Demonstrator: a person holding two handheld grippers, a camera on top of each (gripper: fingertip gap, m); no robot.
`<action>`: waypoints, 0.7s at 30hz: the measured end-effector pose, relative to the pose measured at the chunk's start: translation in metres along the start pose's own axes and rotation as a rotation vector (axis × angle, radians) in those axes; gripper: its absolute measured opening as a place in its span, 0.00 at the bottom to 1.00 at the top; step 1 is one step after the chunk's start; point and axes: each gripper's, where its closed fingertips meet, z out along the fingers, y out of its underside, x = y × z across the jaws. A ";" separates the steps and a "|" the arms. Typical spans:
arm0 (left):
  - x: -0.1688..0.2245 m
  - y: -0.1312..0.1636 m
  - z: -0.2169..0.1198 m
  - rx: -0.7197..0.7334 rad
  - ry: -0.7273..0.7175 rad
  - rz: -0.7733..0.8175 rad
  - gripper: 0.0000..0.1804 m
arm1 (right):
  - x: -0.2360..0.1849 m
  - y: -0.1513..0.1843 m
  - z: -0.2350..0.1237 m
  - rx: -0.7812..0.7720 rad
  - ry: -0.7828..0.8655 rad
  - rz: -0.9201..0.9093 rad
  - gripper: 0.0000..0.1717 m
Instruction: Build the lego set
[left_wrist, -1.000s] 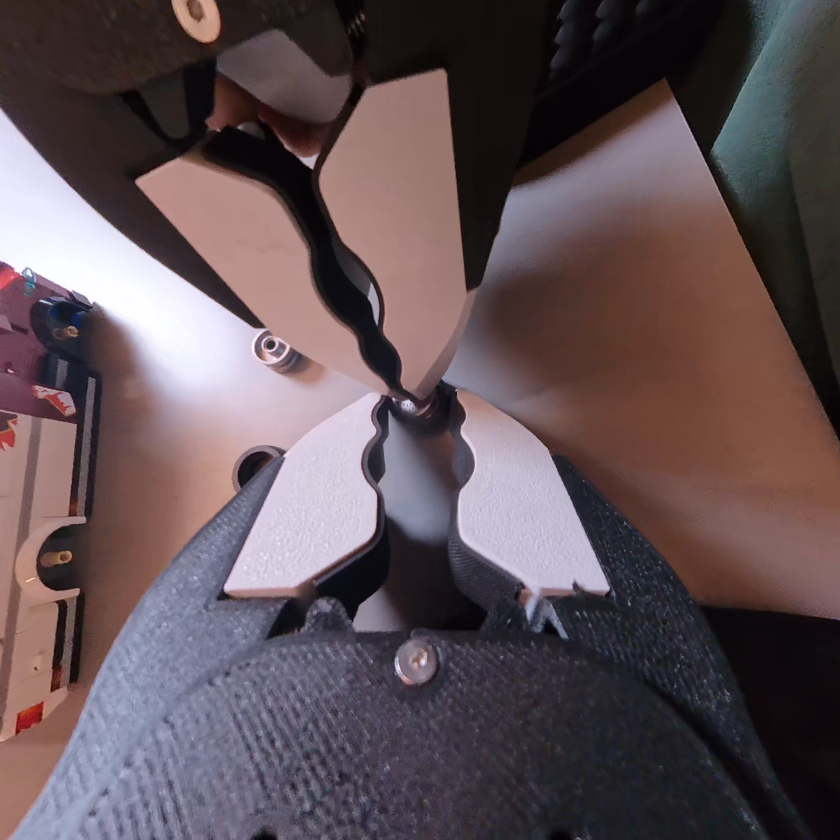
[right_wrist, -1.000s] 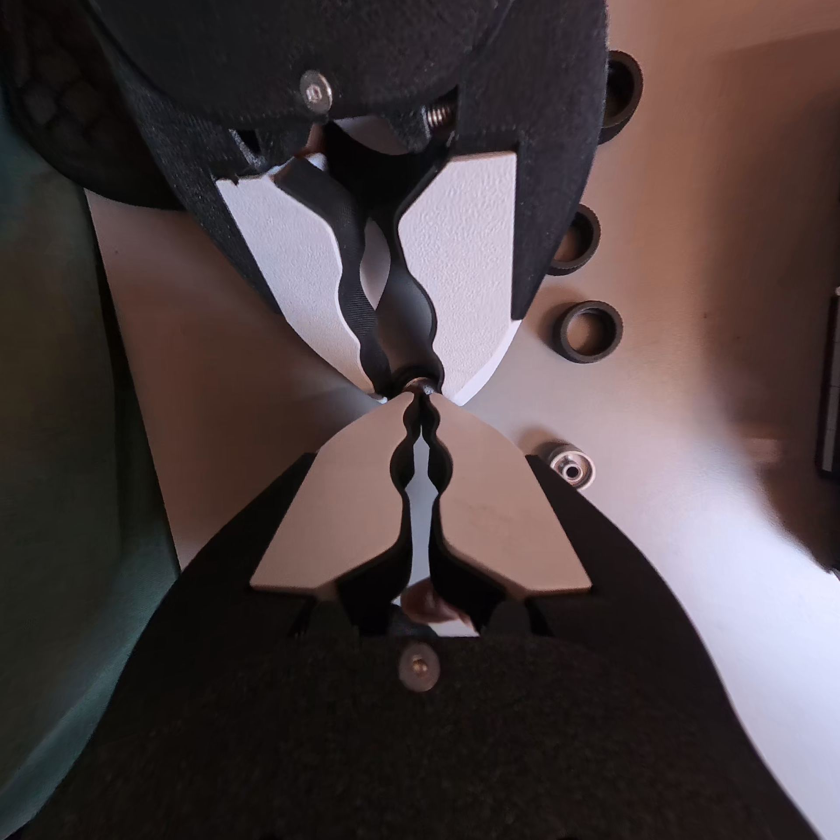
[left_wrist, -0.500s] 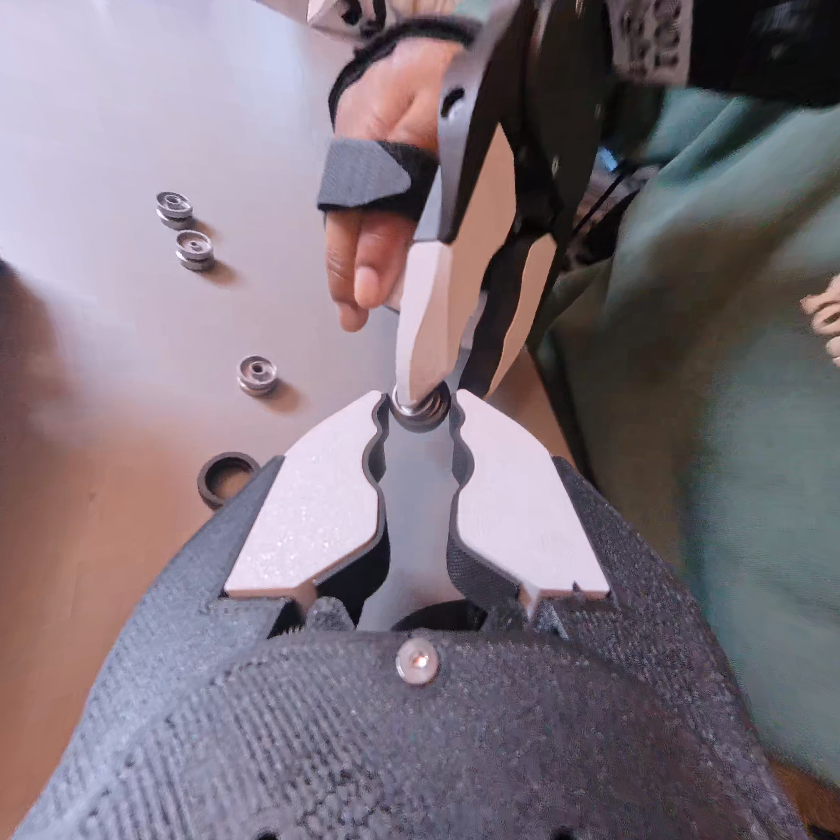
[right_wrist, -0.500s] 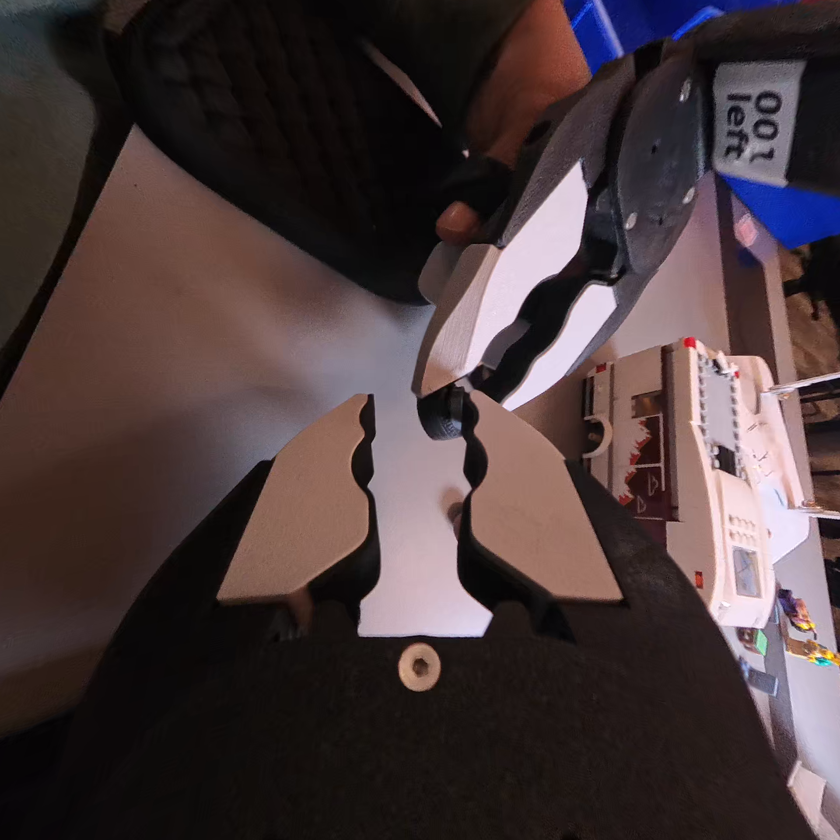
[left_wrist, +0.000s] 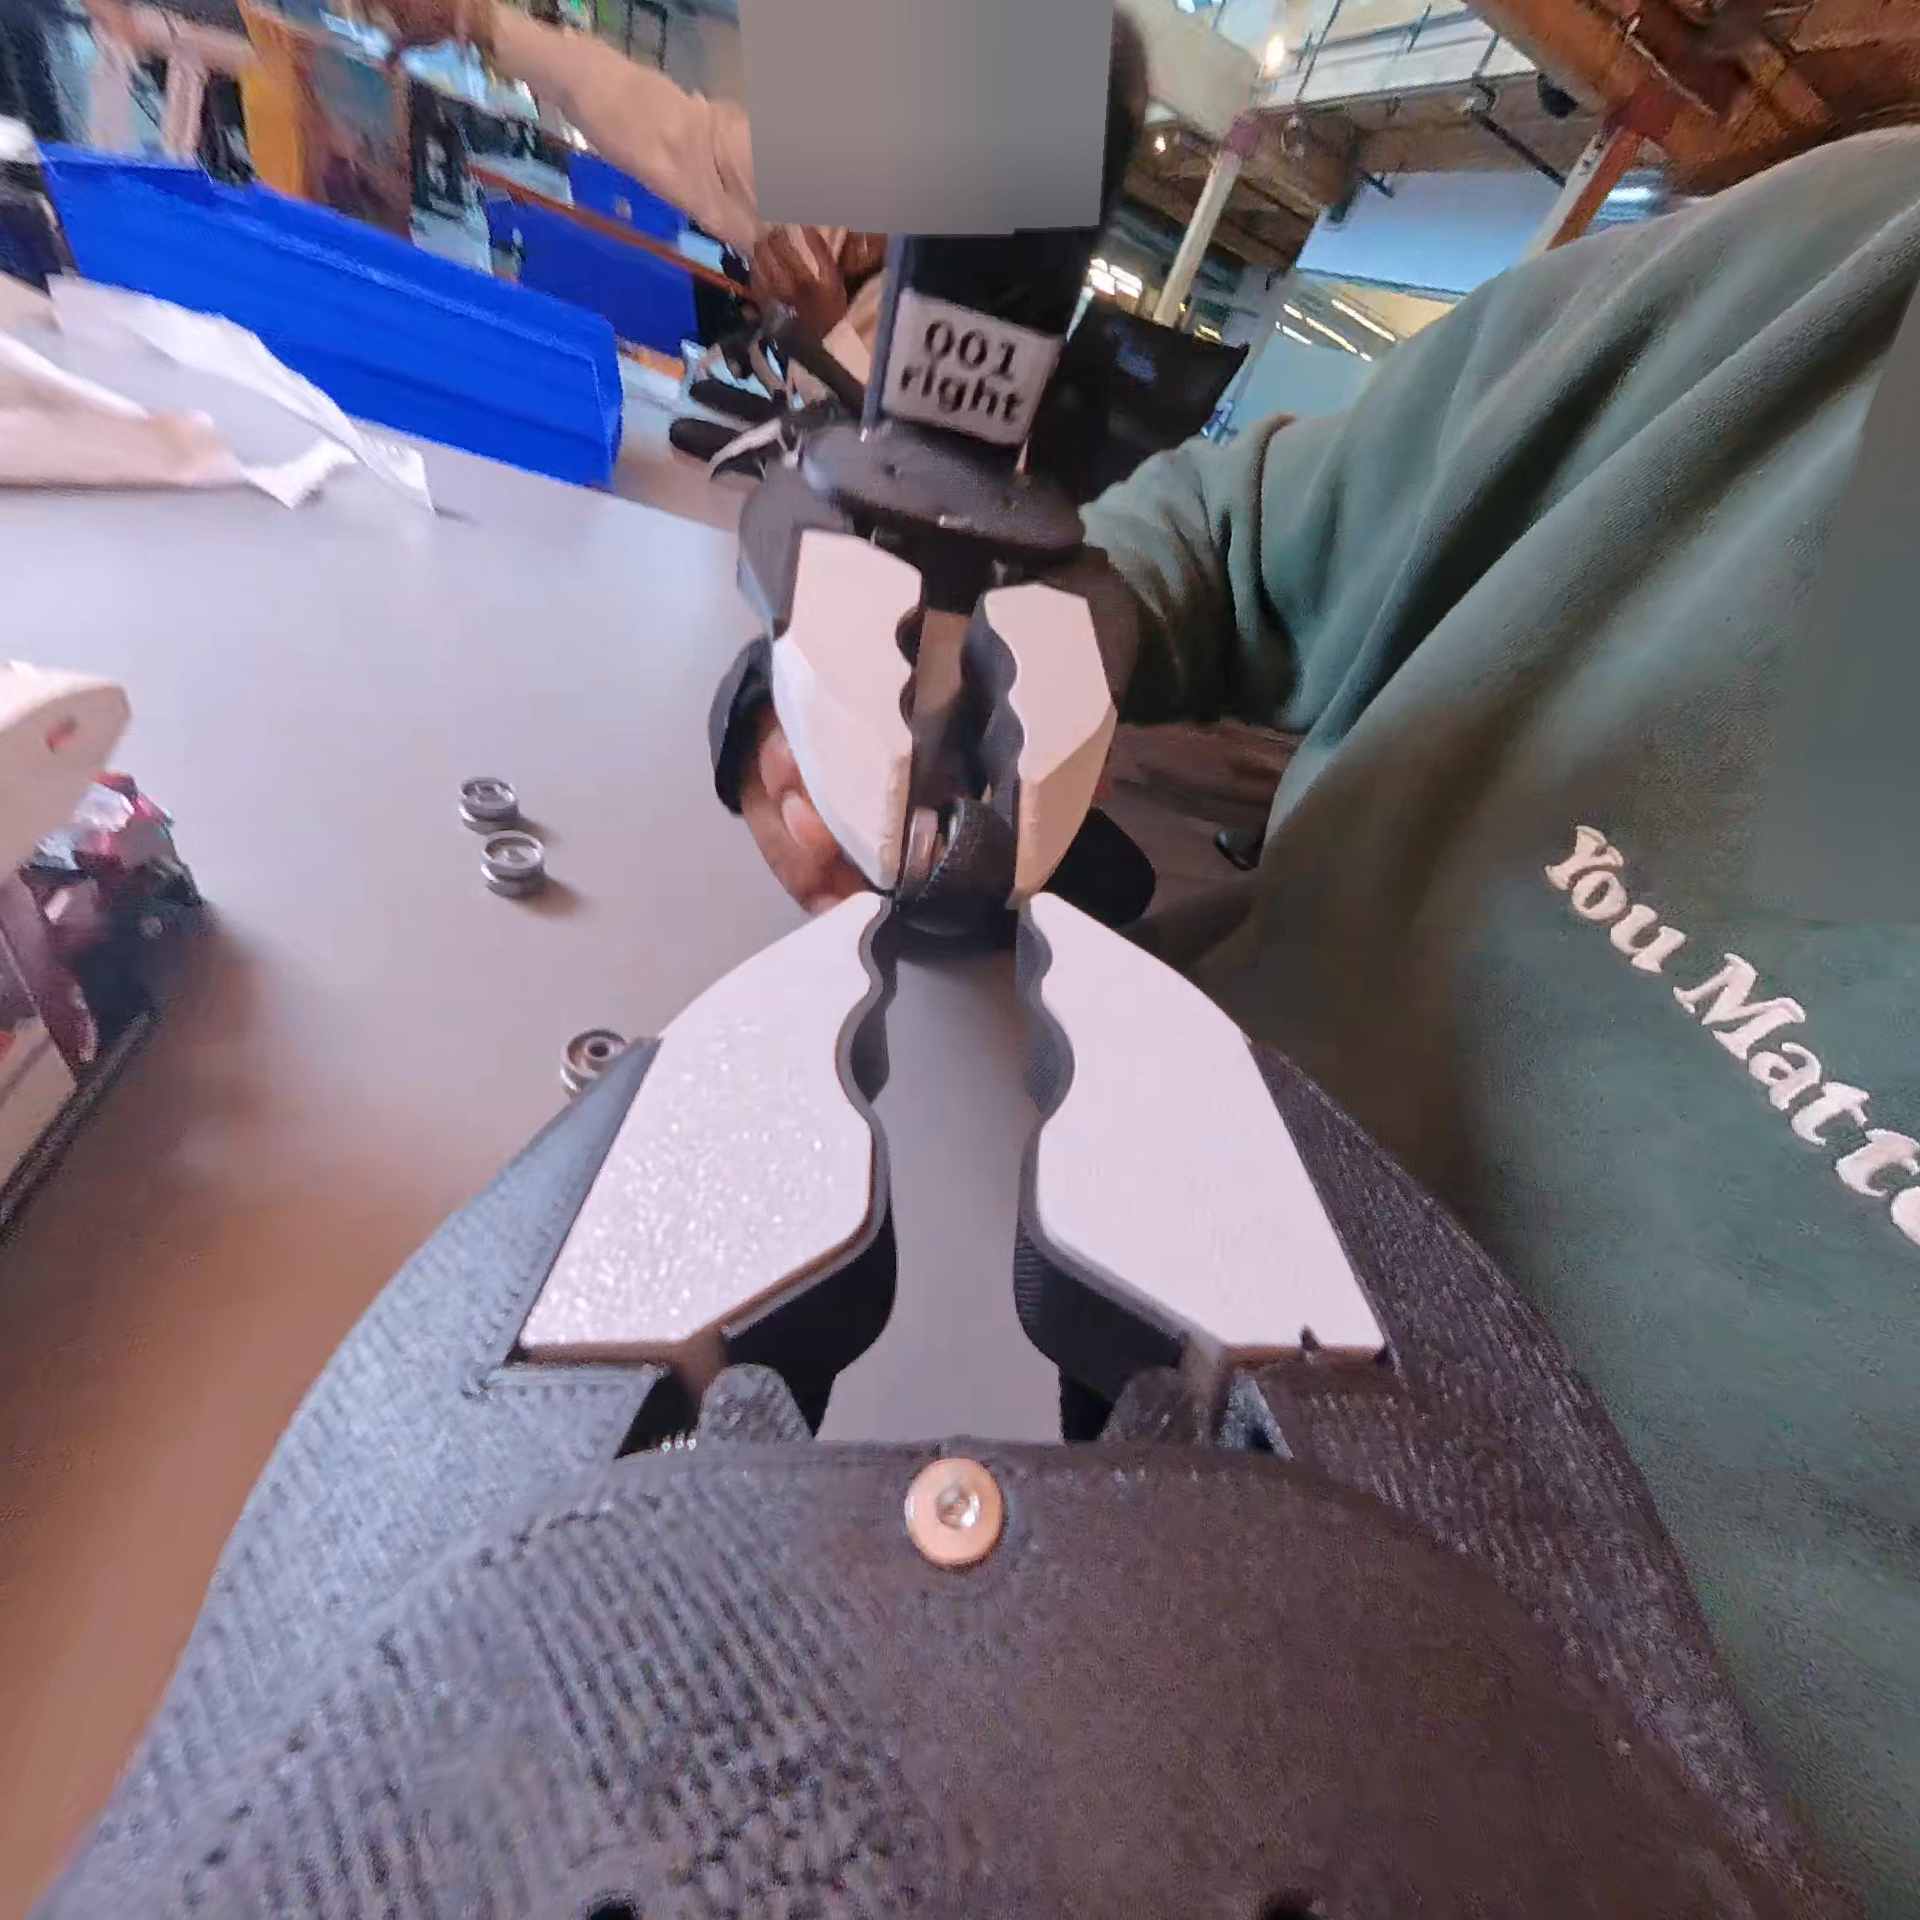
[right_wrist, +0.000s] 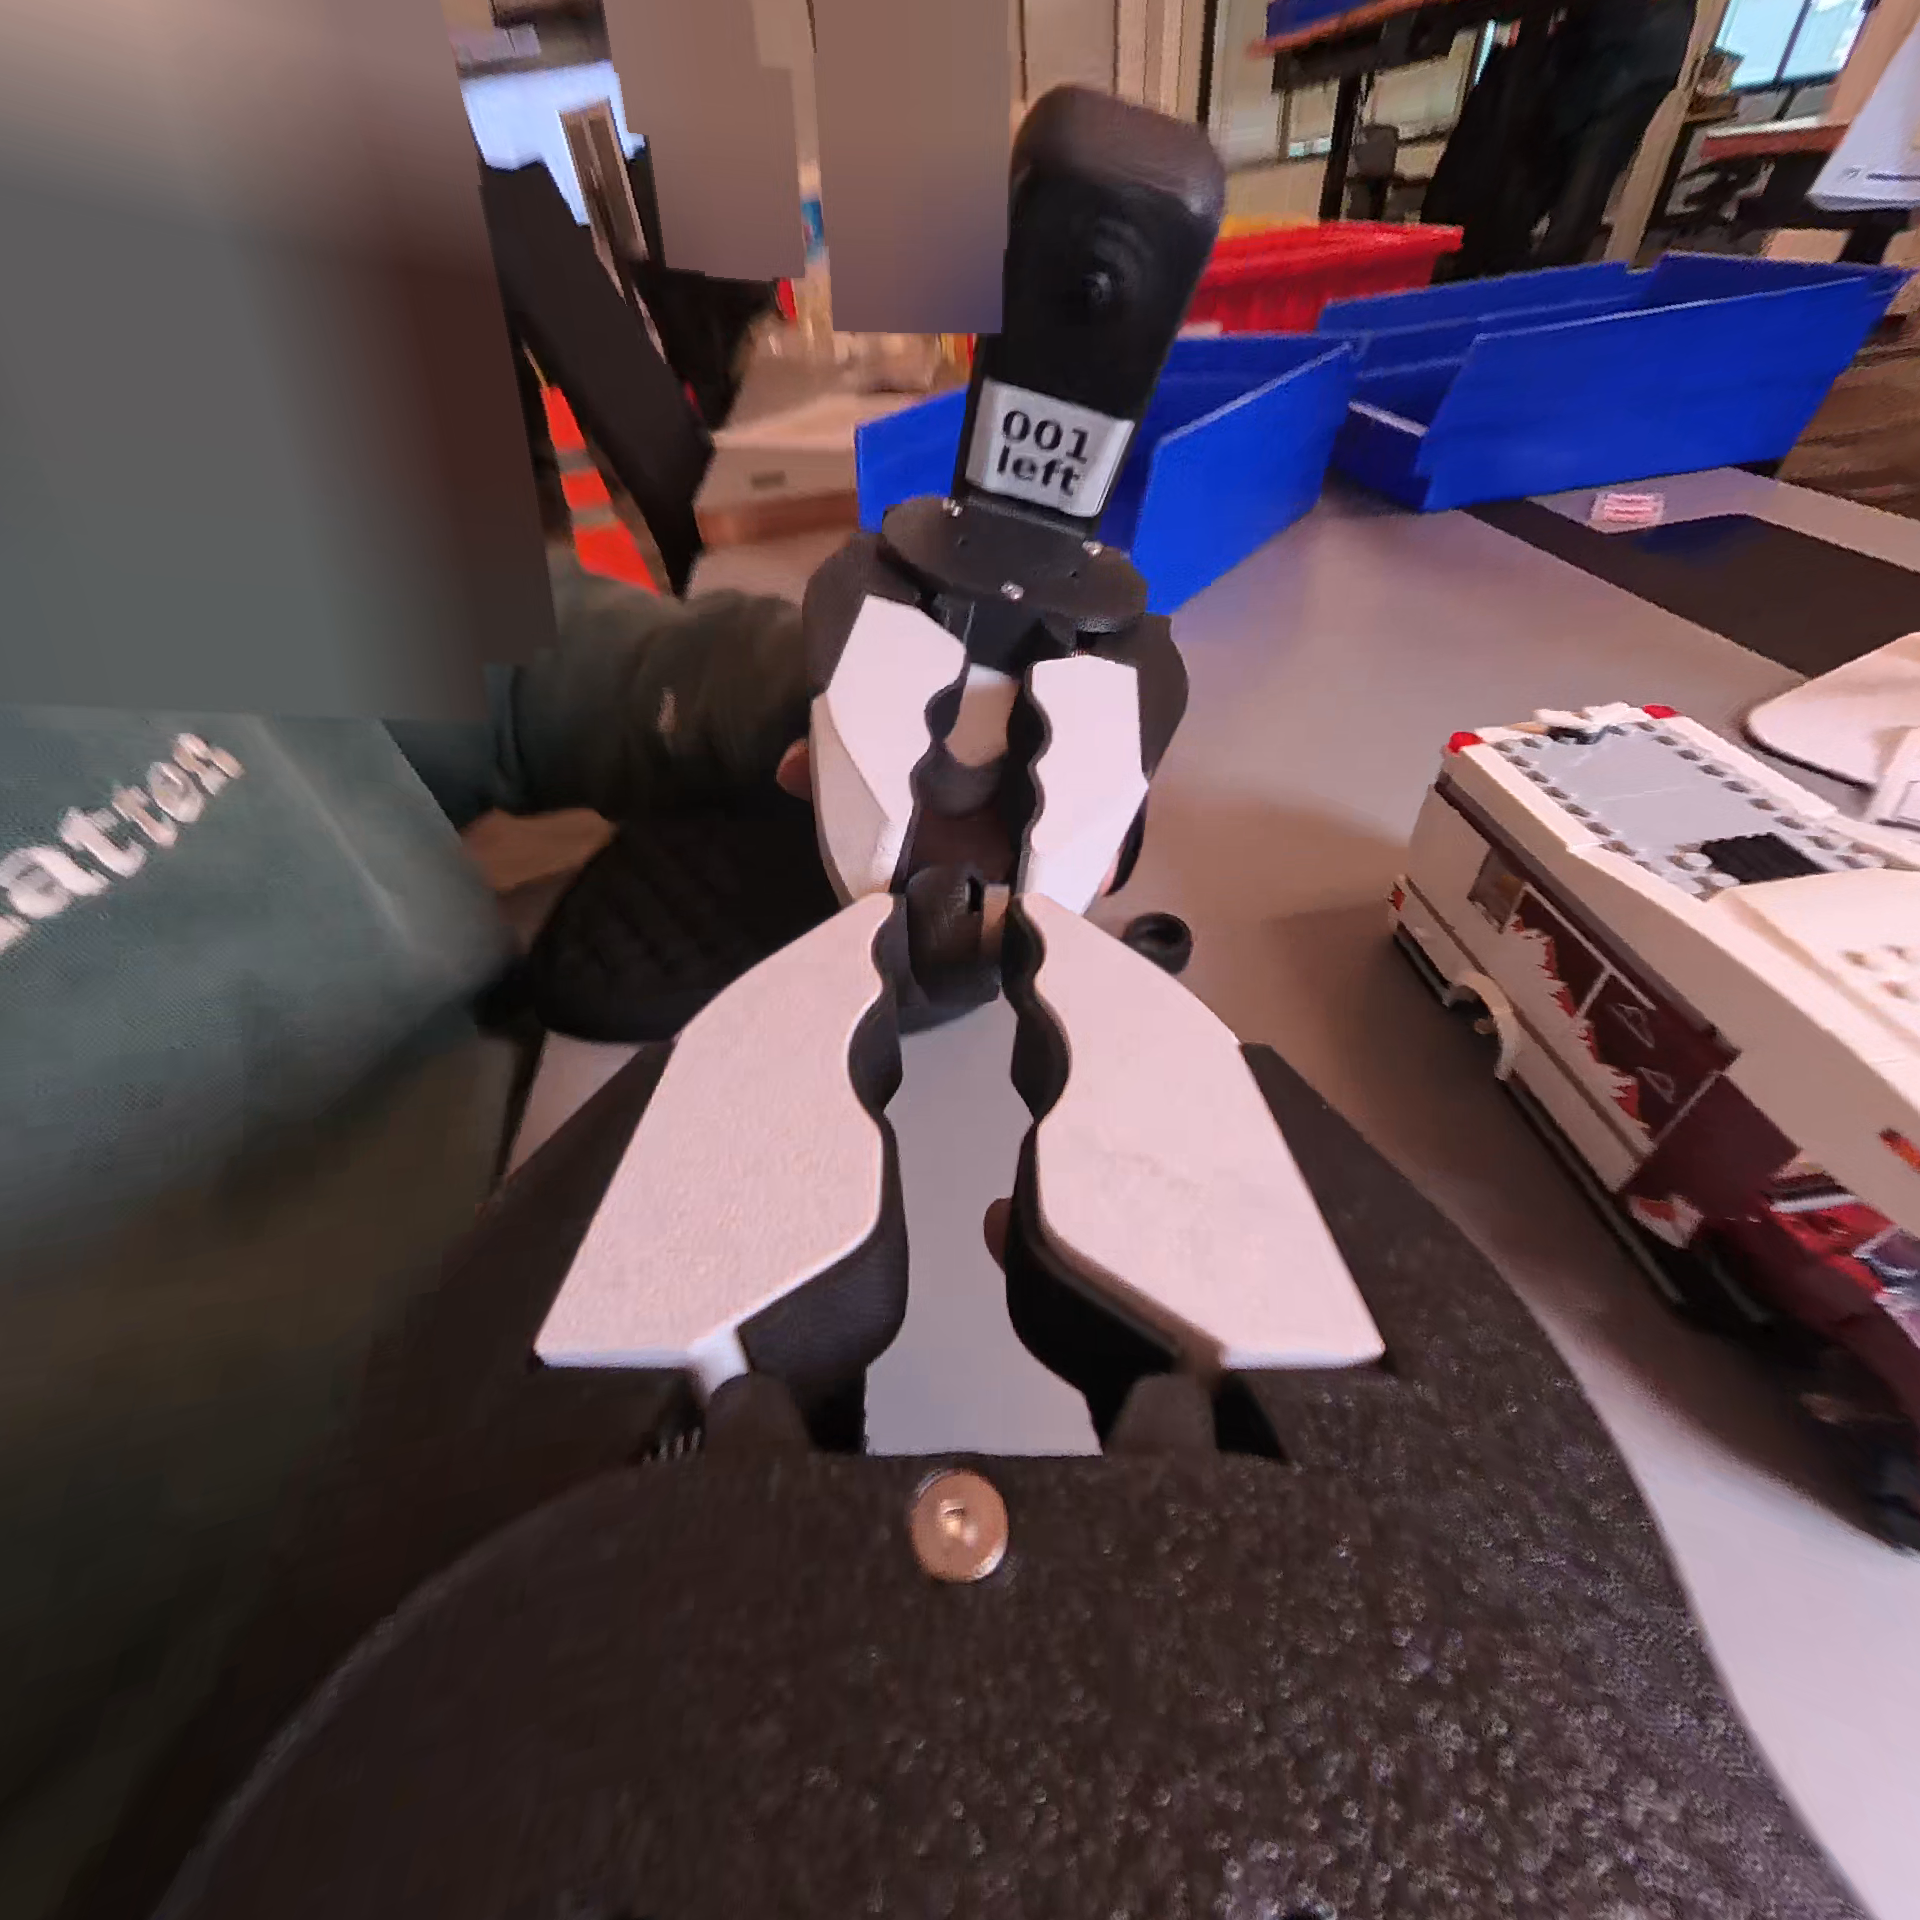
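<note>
Both grippers have a coarse, matt black printed-plastic body, ribbed in fine layer lines on the left gripper (left_wrist: 951, 914) and grainier on the right gripper (right_wrist: 951, 914); each carries a bright metal screw (left_wrist: 953, 1510) and matt white, lightly speckled finger plates (left_wrist: 727, 1164) edged in dark wavy rubber-like lining. The small wheel (left_wrist: 961, 857) pinched between the tips pairs a shiny metal hub with a matt, knurled black tyre. Loose metal hubs (left_wrist: 513, 862) toward the table's far left gleam. The table (left_wrist: 312, 644) is smooth, satin grey. The sweatshirt (left_wrist: 1558, 727) is soft green cloth. The toy truck (right_wrist: 1662, 987) is glossy moulded plastic; the blue bins (right_wrist: 1558, 384) are smooth plastic.
</note>
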 end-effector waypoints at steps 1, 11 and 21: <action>0.002 -0.003 -0.001 0.015 -0.009 0.019 0.12 | -0.002 -0.002 0.000 0.031 -0.025 0.047 0.10; -0.001 -0.007 -0.003 0.068 -0.012 -0.114 0.07 | 0.001 0.000 -0.005 0.071 -0.103 0.194 0.13; -0.011 -0.003 -0.001 0.078 -0.038 -0.225 0.06 | 0.010 -0.002 -0.006 0.045 -0.073 0.311 0.10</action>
